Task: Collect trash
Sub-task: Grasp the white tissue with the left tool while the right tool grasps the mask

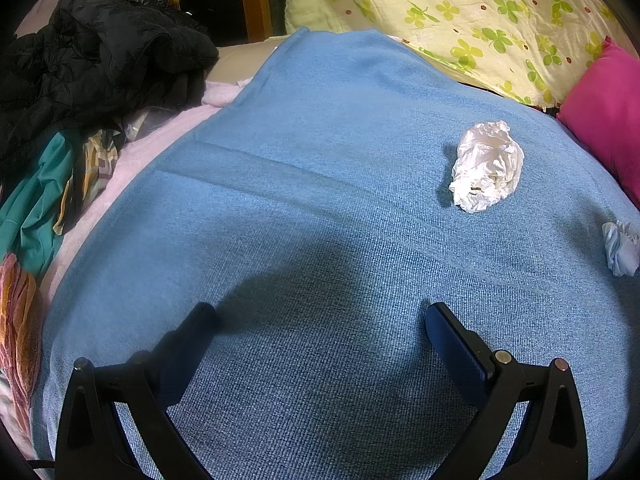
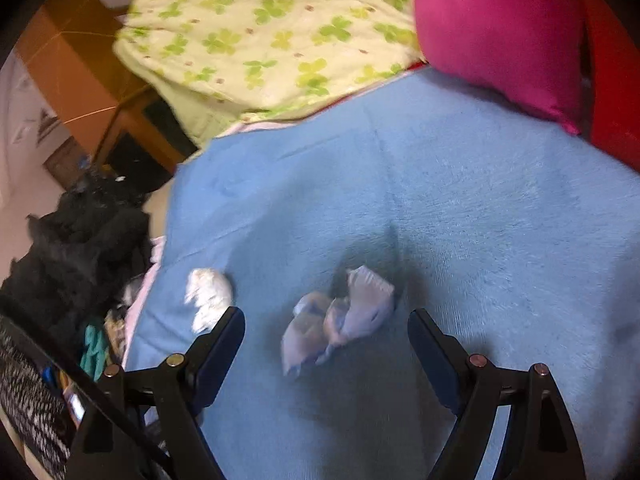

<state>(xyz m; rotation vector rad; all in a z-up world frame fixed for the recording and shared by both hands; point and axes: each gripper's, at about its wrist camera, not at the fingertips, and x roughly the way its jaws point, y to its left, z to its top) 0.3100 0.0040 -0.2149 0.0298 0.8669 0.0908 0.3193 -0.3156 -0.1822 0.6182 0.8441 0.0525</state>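
From the left wrist, the left gripper (image 1: 320,316) hung wide open and empty over the blanket (image 1: 304,184); the wad (image 1: 488,168) lay ahead to its right, with open cloth around it, and closing low could pinch blanket. From the right wrist, the right gripper (image 2: 326,320) was open and empty, with the tissue (image 2: 340,316) between its fingers (image 2: 224,332). That view was blurred, so a hasty close might miss. The clothes (image 2: 76,248) crowded the left edge.
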